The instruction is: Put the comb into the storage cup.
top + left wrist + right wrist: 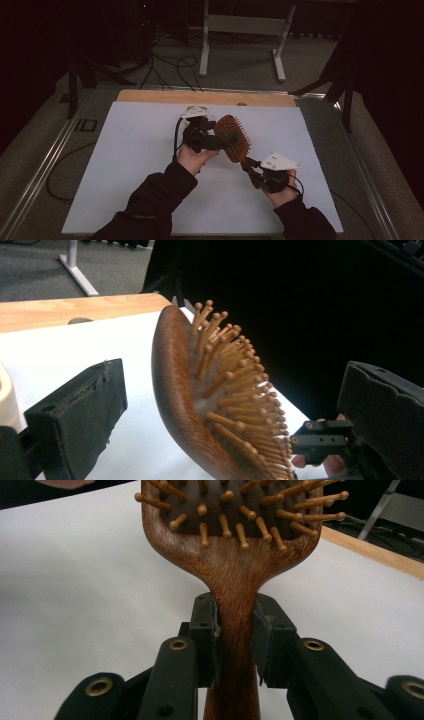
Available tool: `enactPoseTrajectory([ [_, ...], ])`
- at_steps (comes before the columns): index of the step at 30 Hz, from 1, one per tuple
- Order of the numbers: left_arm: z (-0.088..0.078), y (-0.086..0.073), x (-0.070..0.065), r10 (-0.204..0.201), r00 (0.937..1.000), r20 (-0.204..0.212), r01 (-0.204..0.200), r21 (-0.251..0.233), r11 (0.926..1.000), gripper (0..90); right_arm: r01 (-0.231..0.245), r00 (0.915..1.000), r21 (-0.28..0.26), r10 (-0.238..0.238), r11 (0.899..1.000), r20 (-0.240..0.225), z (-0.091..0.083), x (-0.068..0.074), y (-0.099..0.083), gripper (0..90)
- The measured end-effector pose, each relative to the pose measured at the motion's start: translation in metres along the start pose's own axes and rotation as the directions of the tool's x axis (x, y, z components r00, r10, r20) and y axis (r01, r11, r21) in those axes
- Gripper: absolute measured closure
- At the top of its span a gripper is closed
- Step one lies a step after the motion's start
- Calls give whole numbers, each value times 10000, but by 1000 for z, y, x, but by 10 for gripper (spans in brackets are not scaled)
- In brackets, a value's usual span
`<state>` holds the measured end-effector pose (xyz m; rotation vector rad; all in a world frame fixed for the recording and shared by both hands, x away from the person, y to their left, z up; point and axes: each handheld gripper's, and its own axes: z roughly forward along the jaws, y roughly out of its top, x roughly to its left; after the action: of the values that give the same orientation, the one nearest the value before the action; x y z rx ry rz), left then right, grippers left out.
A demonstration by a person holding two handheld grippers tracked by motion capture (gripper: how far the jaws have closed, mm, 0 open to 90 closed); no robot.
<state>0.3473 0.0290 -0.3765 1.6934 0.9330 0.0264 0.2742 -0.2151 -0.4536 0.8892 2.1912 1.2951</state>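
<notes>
From the high view I see the wooden hairbrush [233, 138] held up over the white table [125, 165], its handle in my right gripper [251, 167], while my left gripper [212, 141] sits against the brush head; the picture is dim, so contact there is hard to judge. In the left gripper view my jaws stand wide apart, released, with the bristled head [200, 390] between them. In the right gripper view my jaws are clenched on the brush handle [236, 630], bristles toward the camera.
</notes>
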Motion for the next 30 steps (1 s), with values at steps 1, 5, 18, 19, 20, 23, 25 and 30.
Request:
enactPoseTrajectory([
  [1, 1, 0, 1, -51, 10000, 1, 51, -13, 10000, 2, 9, 10000, 26, -9, 10000, -8, 0, 0, 0, 735],
  [5, 5, -1, 3, -225, 9997, 117, 225, -50, 9997, 42, 33, 10000, 7, -33, 10000, 3, 0, 1, 1, 735],
  [18, 16, -8, 4, -420, 9973, 606, 405, 253, 9989, 286, 15, 10000, -71, -15, 10000, -63, 0, 2, 1, 735],
  [19, 16, -9, 5, -398, 9972, 636, 383, 252, 9989, 301, 26, 10000, -71, -26, 10000, -81, 0, 2, 1, 735],
  [20, 16, -9, 5, -456, 9971, 616, 446, 167, 9989, 318, 27, 10000, -89, -28, 10000, -52, 0, 2, 1, 735],
  [23, 16, -9, 8, -570, 9953, 779, 561, 127, 9983, 356, -8, 10000, -82, 8, 10000, -75, -1, 1, 2, 735],
  [25, 16, -9, 8, -586, 9953, 778, 578, 114, 9983, 362, -51, 10000, -63, 51, 10000, -53, 0, 2, 1, 735],
  [30, 15, -10, 10, -775, 9923, 965, 773, 60, 9970, 401, -9, 10000, -37, 9, 10000, -7, 1, 2, 1, 734],
])
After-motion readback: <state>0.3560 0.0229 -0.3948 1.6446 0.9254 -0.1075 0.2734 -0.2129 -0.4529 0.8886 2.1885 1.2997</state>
